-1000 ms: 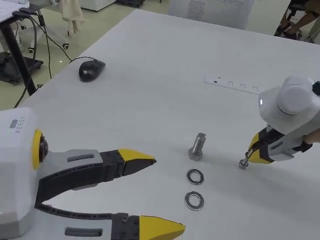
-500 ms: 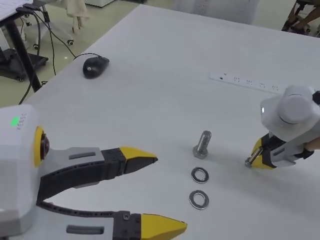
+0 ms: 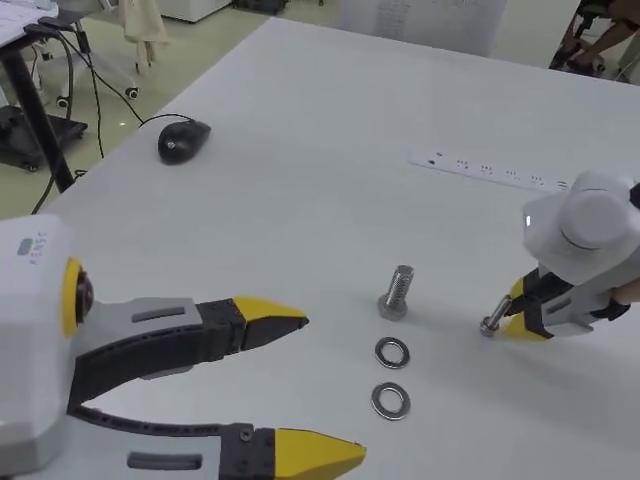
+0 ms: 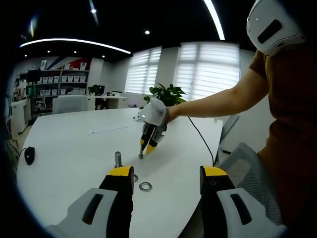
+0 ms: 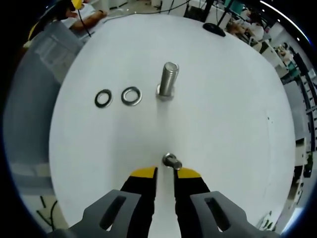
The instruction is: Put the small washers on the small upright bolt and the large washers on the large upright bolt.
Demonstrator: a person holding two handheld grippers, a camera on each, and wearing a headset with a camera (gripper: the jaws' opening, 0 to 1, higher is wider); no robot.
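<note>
Two washers (image 3: 391, 352) lie flat on the tabletop (image 3: 300, 180), just beside the large upright bolt (image 3: 396, 293). Well apart from them, the right claw (image 3: 512, 312) pinches the small bolt (image 3: 493, 318), which is tilted. The left claw (image 3: 325, 390) gapes wide, holding nothing.

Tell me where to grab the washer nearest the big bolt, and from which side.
Probably its rim, from above: the washer lies flat on the table, so no edge stands up to pinch sideways. Put one jaw in the hole, one outside, on the side away from the big bolt.
</note>
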